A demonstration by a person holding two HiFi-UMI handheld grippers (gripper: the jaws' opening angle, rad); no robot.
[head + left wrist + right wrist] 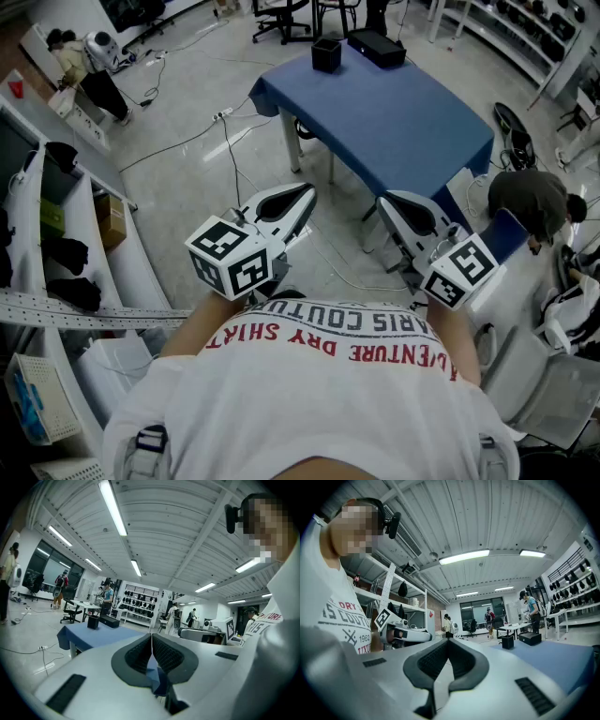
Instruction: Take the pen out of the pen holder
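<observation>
The black pen holder stands at the far end of a blue table, well ahead of both grippers; I cannot make out a pen in it. My left gripper and right gripper are held close to my chest, side by side and pointing toward the table, both shut and empty. In the left gripper view the jaws meet, and the pen holder sits small at the left. In the right gripper view the jaws touch, and the pen holder stands far off on the blue table.
A flat black box lies beside the pen holder. Cables and a power strip trail across the floor before the table. White shelving runs along the left. A person crouches at the right; another stands far left.
</observation>
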